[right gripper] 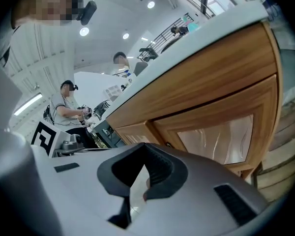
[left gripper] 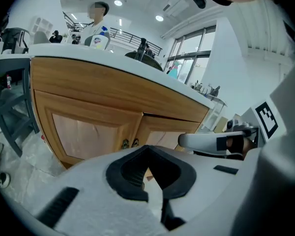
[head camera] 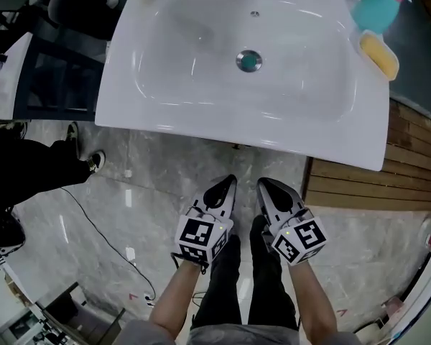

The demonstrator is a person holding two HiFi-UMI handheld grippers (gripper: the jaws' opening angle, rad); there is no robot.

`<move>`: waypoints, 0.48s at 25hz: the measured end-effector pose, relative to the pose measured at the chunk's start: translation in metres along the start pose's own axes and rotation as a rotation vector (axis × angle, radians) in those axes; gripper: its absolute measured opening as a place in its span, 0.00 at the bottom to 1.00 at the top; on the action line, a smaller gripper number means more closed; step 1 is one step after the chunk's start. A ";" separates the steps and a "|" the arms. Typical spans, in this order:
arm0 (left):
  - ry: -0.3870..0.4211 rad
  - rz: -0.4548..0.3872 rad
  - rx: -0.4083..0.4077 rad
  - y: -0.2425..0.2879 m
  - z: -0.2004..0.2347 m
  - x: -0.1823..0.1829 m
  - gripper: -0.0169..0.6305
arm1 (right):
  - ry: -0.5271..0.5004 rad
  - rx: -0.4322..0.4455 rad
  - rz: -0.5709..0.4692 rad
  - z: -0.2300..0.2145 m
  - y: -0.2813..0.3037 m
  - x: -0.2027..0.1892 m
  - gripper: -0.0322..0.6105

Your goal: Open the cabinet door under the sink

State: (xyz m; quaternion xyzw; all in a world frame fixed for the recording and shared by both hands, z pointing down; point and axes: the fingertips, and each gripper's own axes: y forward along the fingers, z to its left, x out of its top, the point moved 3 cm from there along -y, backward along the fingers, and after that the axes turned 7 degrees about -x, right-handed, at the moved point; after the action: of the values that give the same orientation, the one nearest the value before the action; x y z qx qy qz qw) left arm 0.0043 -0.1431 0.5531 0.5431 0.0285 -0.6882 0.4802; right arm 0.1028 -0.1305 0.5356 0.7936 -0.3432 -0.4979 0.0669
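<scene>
Over the cabinet doors [left gripper: 83,134] — sink [head camera: 201,131], teal bottle [head camera: 377,9], yellow bar [head camera: 379,54].

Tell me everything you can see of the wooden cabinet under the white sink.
The light brown wooden cabinet stands on the pale marbled floor, directly below the white sink top. Under a plain wooden band, its front has two framed doors with paler, glossy inset panels. Two small dark knobs sit side by side where the doors meet. Both doors look closed, and nothing touches them.
</scene>
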 end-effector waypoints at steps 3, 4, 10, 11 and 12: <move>-0.012 0.019 0.008 0.013 0.010 -0.012 0.03 | 0.006 0.001 0.013 -0.009 0.006 -0.008 0.06; -0.016 0.026 0.007 0.017 0.013 -0.015 0.03 | 0.009 0.000 0.016 -0.011 0.007 -0.010 0.06; -0.014 0.064 0.003 0.038 0.024 -0.028 0.09 | 0.019 0.007 0.021 -0.021 0.012 -0.014 0.06; -0.014 0.070 0.004 0.042 0.026 -0.030 0.11 | 0.024 0.005 0.020 -0.022 0.013 -0.015 0.06; -0.013 0.077 0.006 0.046 0.029 -0.033 0.13 | 0.032 0.002 0.019 -0.025 0.015 -0.016 0.06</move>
State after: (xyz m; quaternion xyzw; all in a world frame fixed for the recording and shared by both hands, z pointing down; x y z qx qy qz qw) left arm 0.0138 -0.1633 0.6122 0.5409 0.0025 -0.6726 0.5050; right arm 0.1121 -0.1377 0.5660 0.7981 -0.3500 -0.4844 0.0764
